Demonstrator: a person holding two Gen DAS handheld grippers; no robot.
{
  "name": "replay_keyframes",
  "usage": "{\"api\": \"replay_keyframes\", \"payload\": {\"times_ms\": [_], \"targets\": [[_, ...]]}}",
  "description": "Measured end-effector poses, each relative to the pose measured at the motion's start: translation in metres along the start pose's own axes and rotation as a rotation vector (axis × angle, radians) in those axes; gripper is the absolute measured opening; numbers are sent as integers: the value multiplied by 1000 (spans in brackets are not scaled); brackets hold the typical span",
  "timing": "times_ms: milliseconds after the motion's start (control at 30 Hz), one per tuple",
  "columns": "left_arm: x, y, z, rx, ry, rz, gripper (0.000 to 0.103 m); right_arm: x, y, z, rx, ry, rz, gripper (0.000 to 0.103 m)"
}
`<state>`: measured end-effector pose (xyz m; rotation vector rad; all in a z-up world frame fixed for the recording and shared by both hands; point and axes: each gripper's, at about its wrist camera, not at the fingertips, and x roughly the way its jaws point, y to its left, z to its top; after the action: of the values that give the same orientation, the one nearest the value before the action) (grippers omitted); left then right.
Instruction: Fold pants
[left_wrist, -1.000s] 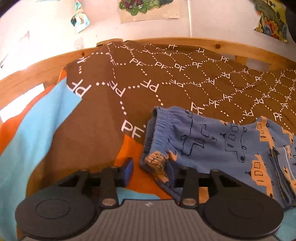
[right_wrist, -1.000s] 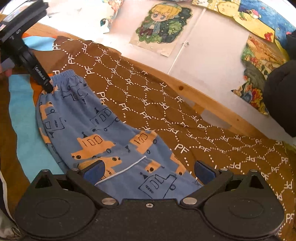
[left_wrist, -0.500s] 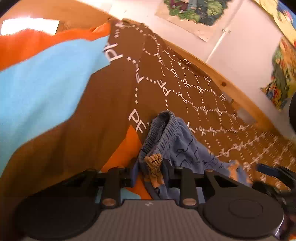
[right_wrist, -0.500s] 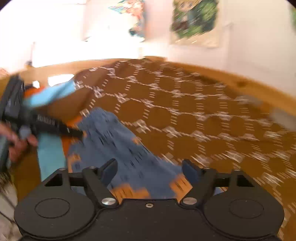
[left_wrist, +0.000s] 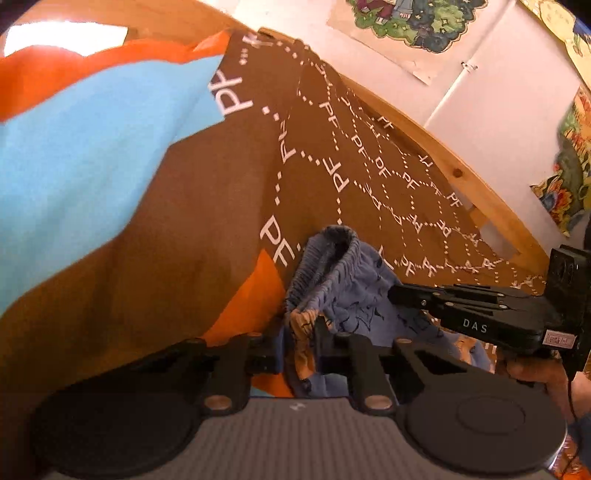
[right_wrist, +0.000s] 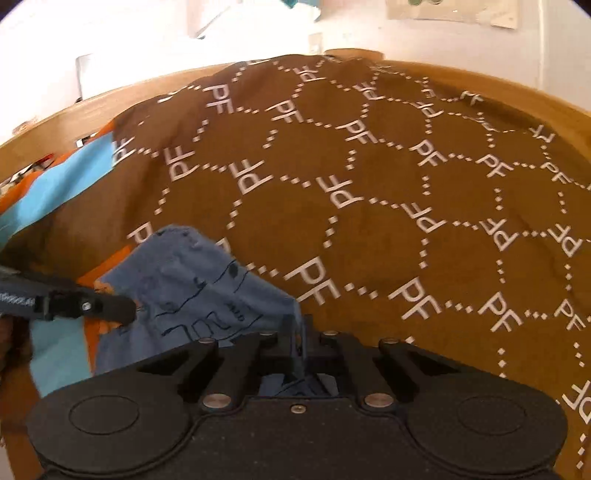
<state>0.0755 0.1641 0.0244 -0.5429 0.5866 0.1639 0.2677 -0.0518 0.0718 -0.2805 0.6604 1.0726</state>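
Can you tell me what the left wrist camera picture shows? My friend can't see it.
The left tongs are closing on a bunched-up bit of the blue pants near the stretchy waistband. The pants lie on a brown bedspread printed with white PF letters. The right tongs reach in from the right onto the pants.

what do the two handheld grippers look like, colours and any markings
The left gripper has black fingers, round black discs and a ribbed grey body. The right gripper is all black, with silver pivot pins, white "DAS" lettering and a small label on its side.
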Motion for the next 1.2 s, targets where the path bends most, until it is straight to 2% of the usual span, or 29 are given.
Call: {"api": "replay_keyframes", "payload": {"times_ms": [67,100,133,200,267,333,400,500,567,633,700,767,867,967,1033,1067,1100,1133,1200], "targets": [[-1,-9,-5,65,-16,37,16,6,1,-2,10,7,-8,2],[1,-12,-6,90,-14,50,17,11,-1,-3,11,15,-14,6],[0,-12,-6,94,-12,54,20,11,1,-2,22,19,-30,14],[0,-9,-5,64,-4,42,21,-1,4,2,53,-13,-27,19],[0,-4,-4,28,-2,24,22,-17,13,11,36,-64,-15,19],[0,-3,-5,7,-5,20,22,-23,20,21,28,-87,38,20],[0,-2,-6,0,-5,25,22,-18,27,29,14,-75,96,18],[0,-5,-7,11,-8,39,23,12,34,32,6,4,119,14],[-3,-10,-10,32,-10,52,31,33,35,27,30,39,104,14],[-7,-16,-15,68,-17,59,48,42,33,22,42,32,95,13],[-9,-19,-20,89,-22,57,54,42,29,19,63,24,103,13],[-7,-20,-21,88,-31,58,55,43,23,16,84,20,121,14],[-5,-11,-17,35,-42,19,54,47,14,15,147,16,152,14],[1,0,-11,-41,-50,-13,41,46,17,15,144,6,146,15],[6,9,-8,-103,-45,-16,23,41,22,16,132,-1,132,18],[8,12,-7,-134,-40,-22,23,34,21,15,137,-9,121,21],[9,13,-6,-144,-37,-29,23,23,19,12,138,-23,106,29],[9,12,-5,-139,-35,-26,21,7,19,7,138,-40,73,42],[9,10,-6,-118,-41,-17,19,-21,21,-4,119,-52,-3,58]]}}
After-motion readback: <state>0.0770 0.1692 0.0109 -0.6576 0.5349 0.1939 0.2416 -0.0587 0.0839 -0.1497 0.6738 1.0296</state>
